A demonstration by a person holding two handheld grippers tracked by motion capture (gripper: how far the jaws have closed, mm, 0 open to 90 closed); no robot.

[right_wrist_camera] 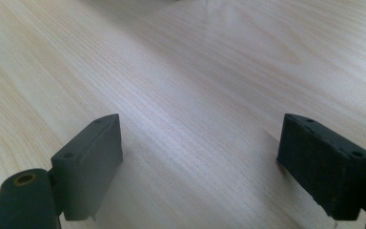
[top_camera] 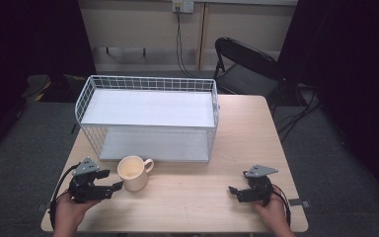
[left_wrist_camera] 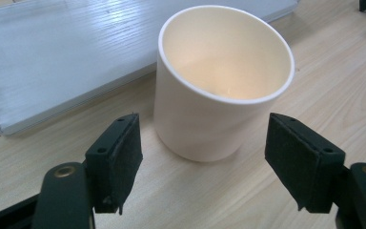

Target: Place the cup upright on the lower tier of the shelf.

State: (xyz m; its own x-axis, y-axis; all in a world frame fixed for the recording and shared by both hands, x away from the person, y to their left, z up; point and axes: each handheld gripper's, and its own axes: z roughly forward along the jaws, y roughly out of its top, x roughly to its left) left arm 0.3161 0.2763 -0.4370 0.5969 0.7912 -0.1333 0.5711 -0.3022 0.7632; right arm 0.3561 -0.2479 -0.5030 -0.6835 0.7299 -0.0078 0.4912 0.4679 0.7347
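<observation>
Near the front left of the pale wooden surface (top_camera: 192,192) stood the cream ceramic mug (top_camera: 133,173), upright and empty, its handle turned away to the right, just in front of the white wire two-tier rack (top_camera: 148,116). I had my left tool (top_camera: 114,186) lined up on it, jaws spread a little wider than the cup, pads (left_wrist_camera: 116,157) short of its wall and touching nothing. My right tool (top_camera: 233,190) sat well apart at the front right, jaws spread over bare wood, holding nothing. I judged this the approach before a grasp. Next, I reckoned, the left tool needed to slide forward until the pads straddled the mug's body, then pinch evenly so it wouldn't tip or skid toward the rack.
</observation>
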